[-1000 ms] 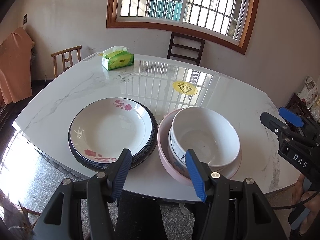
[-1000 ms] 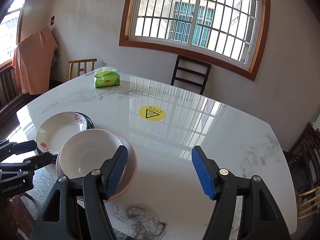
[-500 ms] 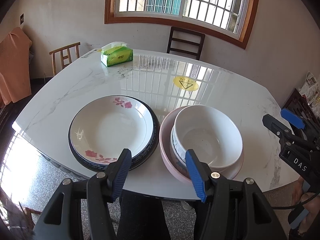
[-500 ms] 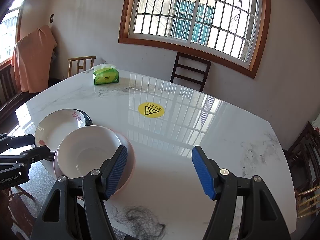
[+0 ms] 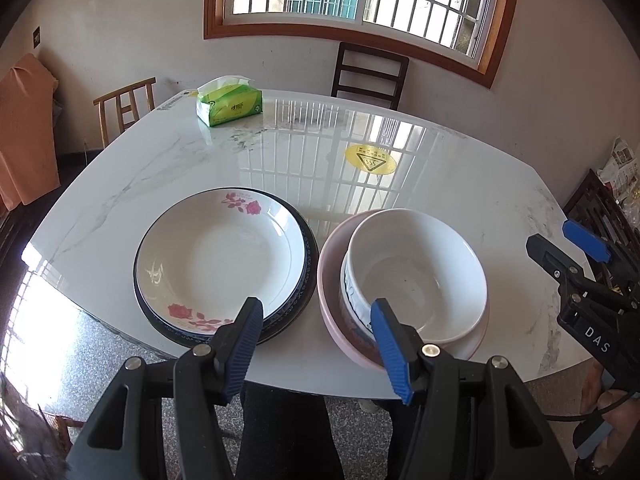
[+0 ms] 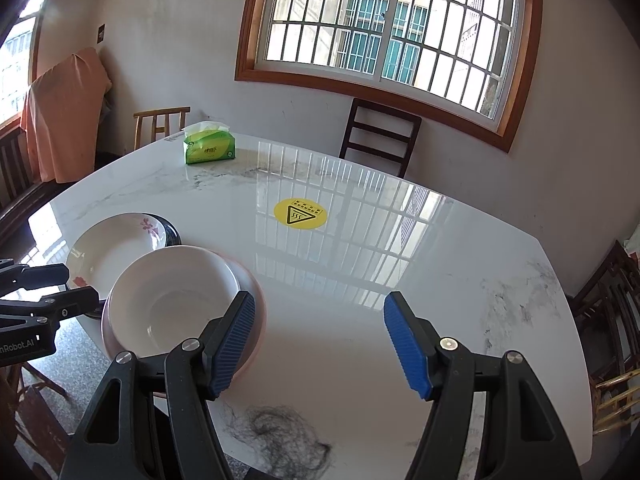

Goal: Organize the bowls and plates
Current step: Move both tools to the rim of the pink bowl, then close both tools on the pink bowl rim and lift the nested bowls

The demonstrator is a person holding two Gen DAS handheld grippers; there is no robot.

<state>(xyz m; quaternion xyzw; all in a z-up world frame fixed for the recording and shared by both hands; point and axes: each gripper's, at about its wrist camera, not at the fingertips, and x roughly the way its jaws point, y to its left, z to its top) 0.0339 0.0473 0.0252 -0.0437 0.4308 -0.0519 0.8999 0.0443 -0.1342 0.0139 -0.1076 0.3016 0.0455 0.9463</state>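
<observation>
A white plate with pink roses [image 5: 220, 256] [image 6: 108, 252] lies on a dark blue-rimmed plate [image 5: 306, 280] near the table's front edge. Right of it a white bowl [image 5: 416, 276] [image 6: 172, 300] sits inside a pink bowl [image 5: 332, 300] [image 6: 256, 320]. My left gripper [image 5: 316, 340] hangs open above the front edge, between the two stacks, nothing between its blue pads. My right gripper [image 6: 320, 340] is open over bare table to the right of the bowls; its left pad overlaps the pink rim in the picture. Each gripper shows at the edge of the other's view.
The white marble table [image 5: 280, 152] carries a green tissue pack [image 5: 230, 106] [image 6: 209, 148] at the far left and a yellow warning sticker [image 5: 370, 159] [image 6: 300, 214] in the middle. Dark veining marks the table's near right [image 6: 280, 436]. Chairs stand at the far side and left.
The left wrist view has tilted slightly, so the plates and bowls sit a little lower in frame. The right gripper and the dishes have not moved.
</observation>
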